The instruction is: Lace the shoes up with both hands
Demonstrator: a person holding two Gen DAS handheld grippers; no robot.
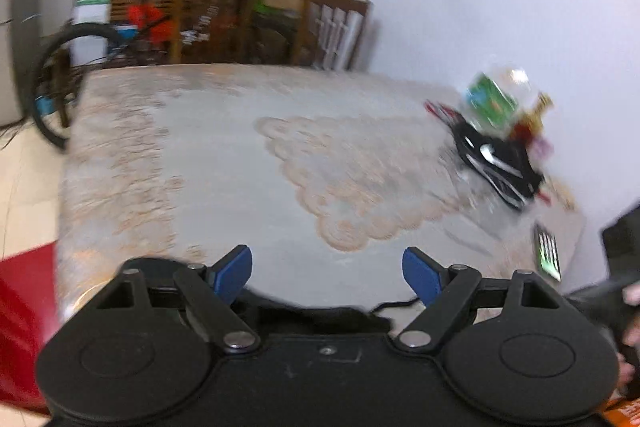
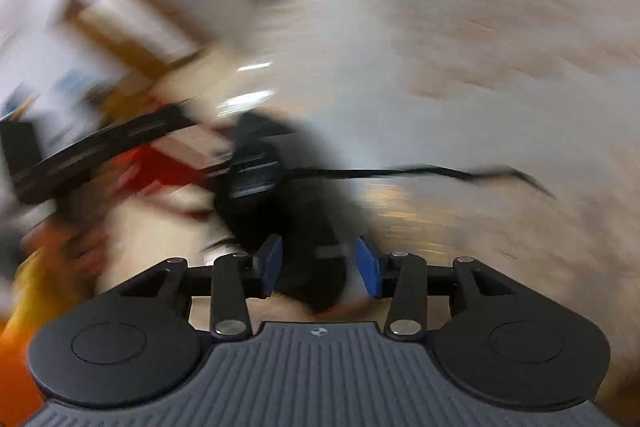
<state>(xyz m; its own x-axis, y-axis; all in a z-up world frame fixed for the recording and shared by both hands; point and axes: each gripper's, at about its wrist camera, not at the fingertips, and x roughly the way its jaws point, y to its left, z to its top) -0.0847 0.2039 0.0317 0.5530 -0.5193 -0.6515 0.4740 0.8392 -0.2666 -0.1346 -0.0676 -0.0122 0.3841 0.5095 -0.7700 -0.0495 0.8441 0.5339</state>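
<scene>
Left gripper (image 1: 327, 273): blue pads spread wide, nothing between them, over the patterned tablecloth (image 1: 224, 155).

Right gripper (image 2: 319, 264): pads apart, not pinching; the black shoe (image 2: 276, 187) lies blurred just beyond them at 12 o'clock.

Lace (image 2: 420, 173): one loose black end trails from the shoe toward 3 o'clock, held by neither tool.

Progress: judged unfinished. No knot or bow is discernible through the blur; how many eyelets are threaded cannot be told.
</scene>
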